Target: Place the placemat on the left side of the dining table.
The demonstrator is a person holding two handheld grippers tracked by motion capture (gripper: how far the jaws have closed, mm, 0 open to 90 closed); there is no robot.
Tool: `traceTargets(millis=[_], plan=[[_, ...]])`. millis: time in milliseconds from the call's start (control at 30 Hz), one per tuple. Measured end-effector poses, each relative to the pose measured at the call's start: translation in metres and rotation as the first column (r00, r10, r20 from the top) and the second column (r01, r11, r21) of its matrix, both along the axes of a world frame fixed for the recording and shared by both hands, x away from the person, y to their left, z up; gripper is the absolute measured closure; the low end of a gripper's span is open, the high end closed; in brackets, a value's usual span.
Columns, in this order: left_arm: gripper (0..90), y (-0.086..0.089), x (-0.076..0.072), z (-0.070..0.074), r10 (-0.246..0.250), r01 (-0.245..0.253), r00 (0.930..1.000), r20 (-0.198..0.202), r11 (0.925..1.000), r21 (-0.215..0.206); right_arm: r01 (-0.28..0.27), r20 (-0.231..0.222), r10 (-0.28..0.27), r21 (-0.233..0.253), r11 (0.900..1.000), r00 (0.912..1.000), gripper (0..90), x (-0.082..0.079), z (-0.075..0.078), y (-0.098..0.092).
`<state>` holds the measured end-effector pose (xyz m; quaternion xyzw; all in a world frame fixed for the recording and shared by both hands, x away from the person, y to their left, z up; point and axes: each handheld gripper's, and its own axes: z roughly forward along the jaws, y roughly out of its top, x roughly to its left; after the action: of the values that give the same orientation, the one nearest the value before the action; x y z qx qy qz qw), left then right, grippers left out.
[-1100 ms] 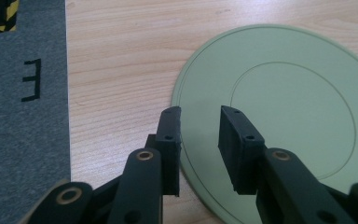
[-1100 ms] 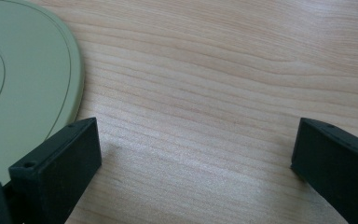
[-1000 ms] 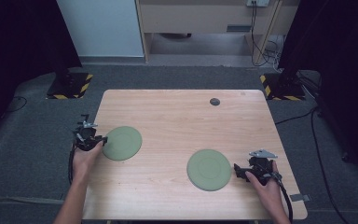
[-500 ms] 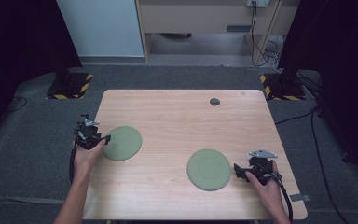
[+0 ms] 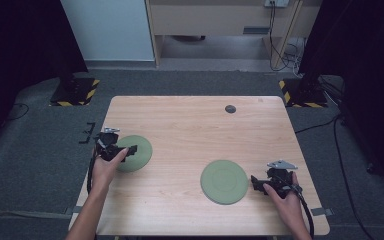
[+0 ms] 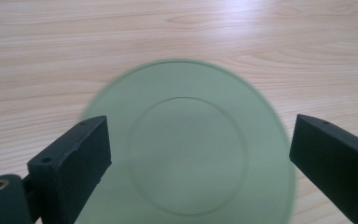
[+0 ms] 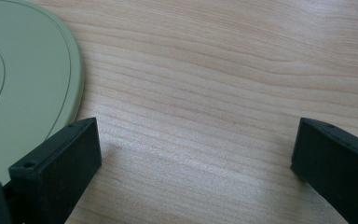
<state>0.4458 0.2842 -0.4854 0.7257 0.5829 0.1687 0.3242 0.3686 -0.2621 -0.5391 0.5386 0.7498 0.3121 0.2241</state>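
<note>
Currently the left gripper (image 5: pixel 130 149) is positioned over the near-left edge of the left green plate (image 5: pixel 136 152), jaws spread wide with the plate's rim between them and not clamped. The right gripper (image 5: pixel 254 180) rests just beside the right green plate (image 5: pixel 224 181) on the wooden table (image 5: pixel 195 130), jaws likewise released and holding nothing. No brand, label or writing is legible on either plate or on the small dark disc (image 5: pixel 230 108) near the far edge.
</note>
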Motion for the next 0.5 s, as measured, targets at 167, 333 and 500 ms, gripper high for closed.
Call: traceTargets(millis=[167,333,500], plan=[[4.1,-0.020,-0.002,0.000,-0.037,0.037,0.9993,-0.003,0.9992,0.013,0.000,0.000,0.000,0.000,1.000,1.0000,1.7,0.000,0.000,0.000],[4.2,-0.042,-0.008,0.000,-0.095,0.095,0.9953,0.015,0.9953,0.020,0.000,0.000,0.000,0.000,1.000,1.0000,1.7,0.000,0.000,0.000],[4.4,-0.063,-0.015,-0.002,-0.147,0.146,0.9885,0.034,0.9886,0.036,-0.005,-0.003,0.005,-0.001,1.000,1.0000,1.3,0.000,0.000,0.000]])
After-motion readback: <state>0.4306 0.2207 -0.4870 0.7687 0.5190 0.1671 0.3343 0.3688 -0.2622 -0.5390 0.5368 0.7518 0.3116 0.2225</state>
